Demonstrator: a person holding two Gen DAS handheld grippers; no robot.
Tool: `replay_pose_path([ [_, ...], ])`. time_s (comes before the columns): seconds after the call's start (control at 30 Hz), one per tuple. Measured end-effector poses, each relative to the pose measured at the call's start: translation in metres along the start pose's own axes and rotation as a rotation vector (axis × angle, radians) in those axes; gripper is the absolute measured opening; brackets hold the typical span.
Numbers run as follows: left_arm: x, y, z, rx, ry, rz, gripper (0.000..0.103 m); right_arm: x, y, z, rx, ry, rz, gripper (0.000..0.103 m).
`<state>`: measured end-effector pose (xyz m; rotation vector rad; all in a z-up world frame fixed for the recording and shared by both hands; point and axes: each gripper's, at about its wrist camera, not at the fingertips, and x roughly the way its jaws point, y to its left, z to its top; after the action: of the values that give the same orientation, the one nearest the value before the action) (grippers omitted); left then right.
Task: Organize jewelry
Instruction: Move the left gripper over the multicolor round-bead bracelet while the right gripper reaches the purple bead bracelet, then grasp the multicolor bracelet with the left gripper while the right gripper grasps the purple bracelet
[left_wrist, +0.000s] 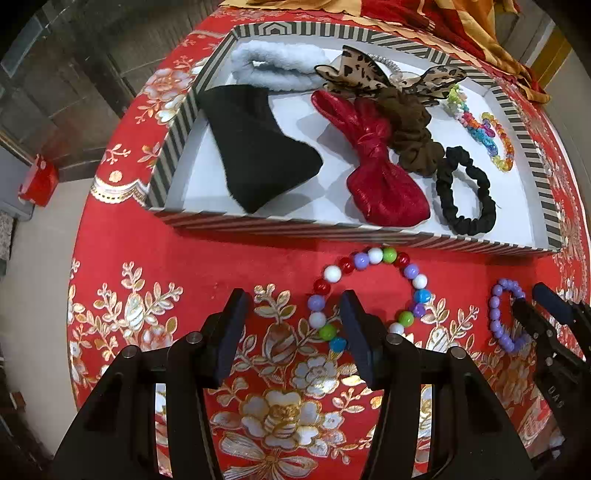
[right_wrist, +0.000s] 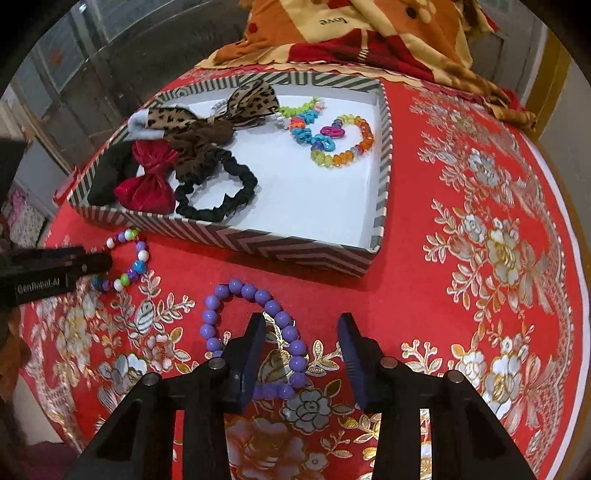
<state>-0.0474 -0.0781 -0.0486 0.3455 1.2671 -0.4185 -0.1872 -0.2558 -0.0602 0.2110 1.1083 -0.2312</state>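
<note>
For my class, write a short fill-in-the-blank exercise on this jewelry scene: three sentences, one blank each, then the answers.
1. The striped cardboard tray has a floor coloured ____.
2. The bracelet of plain purple beads lies on the red ____ tablecloth, outside the tray.
3. The shiny red fabric bow lies between the black furry pouch and the black ____.

Answers: white; floral; scrunchie
</note>
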Motion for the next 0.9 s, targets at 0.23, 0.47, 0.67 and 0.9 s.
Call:
replay_pose_path([
  [0.23,-0.002,-0.008,0.003,0.041,-0.032,-0.062,0.009,-0.001,0.009,0.000,-0.058,-0.013,-0.016,0.009],
  [0.47,-0.014,-0.004,0.002,0.047,0.009,-0.184,0.008,-0.025,0.008,0.000,-0.037,-0.057,0.028,0.009],
  [0.67,-0.050,0.001,0.005,0.075,-0.050,-0.221,0.008,-0.062,0.010,0.006,-0.051,-0.126,0.028,0.009],
  [0.9,-0.092,0.011,0.010,0.079,-0.108,-0.265,0.008,-0.092,0.006,0.022,-0.055,-0.186,0.031,0.009],
])
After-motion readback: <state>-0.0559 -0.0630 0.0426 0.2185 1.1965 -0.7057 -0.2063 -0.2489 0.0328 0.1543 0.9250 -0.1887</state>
